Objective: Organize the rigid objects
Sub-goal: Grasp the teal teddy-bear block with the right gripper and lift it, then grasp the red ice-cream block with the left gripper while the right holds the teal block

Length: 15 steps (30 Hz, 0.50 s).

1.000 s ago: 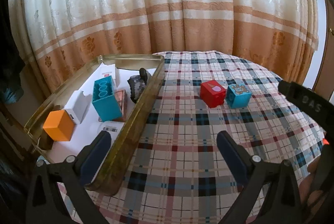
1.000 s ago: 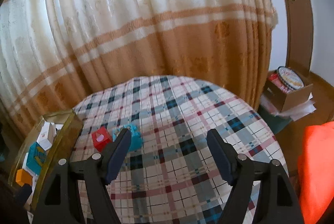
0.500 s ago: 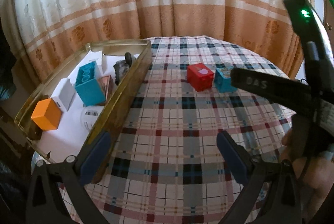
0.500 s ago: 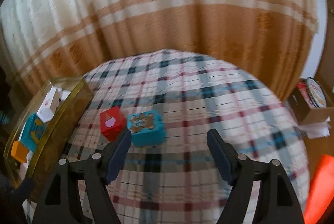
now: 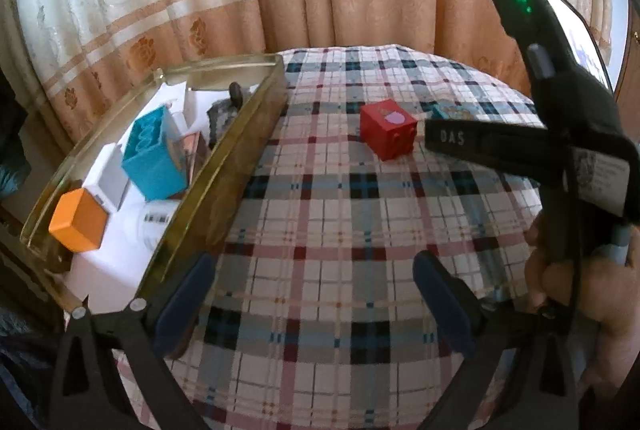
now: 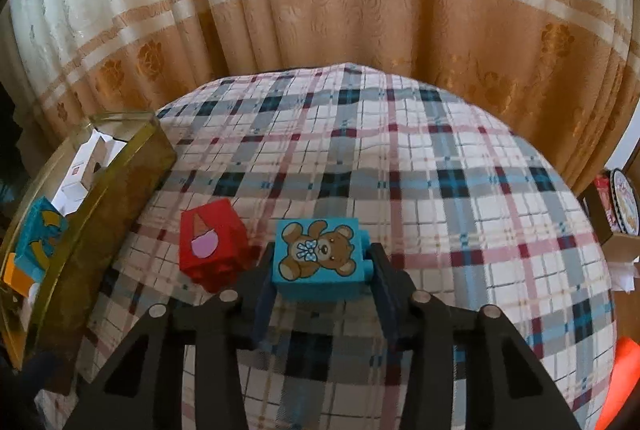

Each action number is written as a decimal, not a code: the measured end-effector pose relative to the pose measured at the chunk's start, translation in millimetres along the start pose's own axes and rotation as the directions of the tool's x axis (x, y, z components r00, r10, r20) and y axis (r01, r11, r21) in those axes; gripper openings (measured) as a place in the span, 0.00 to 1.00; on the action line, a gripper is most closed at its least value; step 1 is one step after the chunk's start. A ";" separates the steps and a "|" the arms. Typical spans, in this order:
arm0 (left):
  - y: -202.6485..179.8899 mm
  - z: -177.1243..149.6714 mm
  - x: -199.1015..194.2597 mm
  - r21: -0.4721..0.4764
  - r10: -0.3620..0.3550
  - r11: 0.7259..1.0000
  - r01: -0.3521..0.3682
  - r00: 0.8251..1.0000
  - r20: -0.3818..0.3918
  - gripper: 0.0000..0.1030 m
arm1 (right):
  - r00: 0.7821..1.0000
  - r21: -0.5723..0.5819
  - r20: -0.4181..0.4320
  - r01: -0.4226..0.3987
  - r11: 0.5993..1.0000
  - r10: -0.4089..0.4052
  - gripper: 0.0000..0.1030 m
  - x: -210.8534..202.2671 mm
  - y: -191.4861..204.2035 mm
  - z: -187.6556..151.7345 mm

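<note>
Here the right gripper is clamped on the blue block, a hard plastic cube with a brown teddy bear printed on its top face; one dark blue pad presses each side of it. Half a second ago those fingers stood wide apart with the block lying loose ahead of them; they have since come in and closed around it. The block sits low on the tablecloth, a soft plaid of white, grey, blue and red lines draped over a rounded table.

Just left of it, close but apart, lies the red block, a glossy cube tipped onto an edge, with a pink ice-cream picture on its upper face and studs showing on its lower side.

The left gripper hangs over the near cloth with its fingers spread wide and nothing between them, as it was before. In its view the right tool now reaches across in front of the blue block, hiding most of it.

At the table's left edge stands the tray, long and rectangular, with shiny brass-coloured walls. Inside are an orange cube, a tall teal block, white boxes and a dark lumpy item, unchanged.

Behind hangs a pleated cream and tan curtain with woven flowers.
</note>
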<state>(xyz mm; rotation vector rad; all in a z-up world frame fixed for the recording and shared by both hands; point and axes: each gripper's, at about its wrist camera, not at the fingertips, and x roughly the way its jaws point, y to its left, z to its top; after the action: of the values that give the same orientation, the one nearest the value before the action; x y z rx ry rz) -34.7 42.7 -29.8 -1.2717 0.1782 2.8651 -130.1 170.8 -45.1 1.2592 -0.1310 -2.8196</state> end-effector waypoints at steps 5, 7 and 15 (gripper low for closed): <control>-9.3 17.2 5.3 0.006 -0.028 1.000 0.028 0.999 0.016 0.98 | 0.998 0.080 0.029 0.060 0.995 -0.062 0.44 -9.3 -25.1 -4.3; -13.0 27.3 11.8 -0.011 -0.042 0.999 0.042 0.999 0.011 0.98 | 0.990 0.099 0.071 0.116 0.988 -0.123 0.45 -18.4 -34.5 -6.5; -37.0 70.7 41.2 -0.019 -0.068 0.998 0.068 0.998 0.009 0.90 | 0.968 0.202 0.148 0.169 0.965 -0.201 0.45 -35.2 -63.5 -9.6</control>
<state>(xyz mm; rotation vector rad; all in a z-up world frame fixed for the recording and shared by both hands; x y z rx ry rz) -112.8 85.0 -17.0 -1.2431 0.1049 2.8217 -100.2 236.3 -31.6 1.1173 -0.3082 -3.1394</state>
